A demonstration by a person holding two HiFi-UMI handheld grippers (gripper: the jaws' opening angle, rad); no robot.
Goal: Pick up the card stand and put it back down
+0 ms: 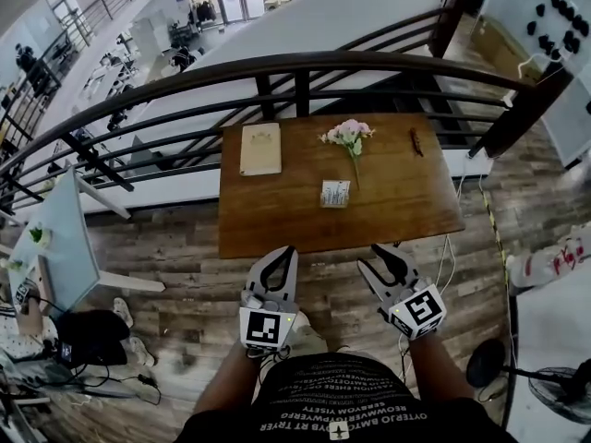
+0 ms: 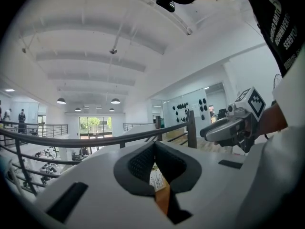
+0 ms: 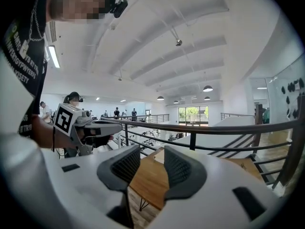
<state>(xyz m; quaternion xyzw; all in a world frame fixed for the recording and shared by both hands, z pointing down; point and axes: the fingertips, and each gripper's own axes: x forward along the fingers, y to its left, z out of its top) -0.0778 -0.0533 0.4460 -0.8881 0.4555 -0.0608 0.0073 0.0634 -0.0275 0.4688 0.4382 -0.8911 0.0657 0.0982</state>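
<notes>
Both grippers short of the table, card stand untouched

Head view: the card stand (image 1: pixel 335 193) stands mid-way across the table (image 1: pixel 406 201), below a flower sprig (image 1: pixel 348 137) lying loose — no container shows. The left gripper (image 1: pixel 284 255) and right gripper (image 1: pixel 383 258) hang before the near edge, probably lining up on it. Left gripper view: jaw tips together, empty, aimed at the stand. Right gripper view: jaws well apart — nothing between.

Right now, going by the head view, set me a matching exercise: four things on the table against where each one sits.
Things:
1 card stand
2 pink flowers
3 pale board
4 small dark object

Places on the table:
A far left corner
B far right
C middle
D far side, near the centre

Pairs: 1-C, 2-D, 3-A, 4-B
</notes>
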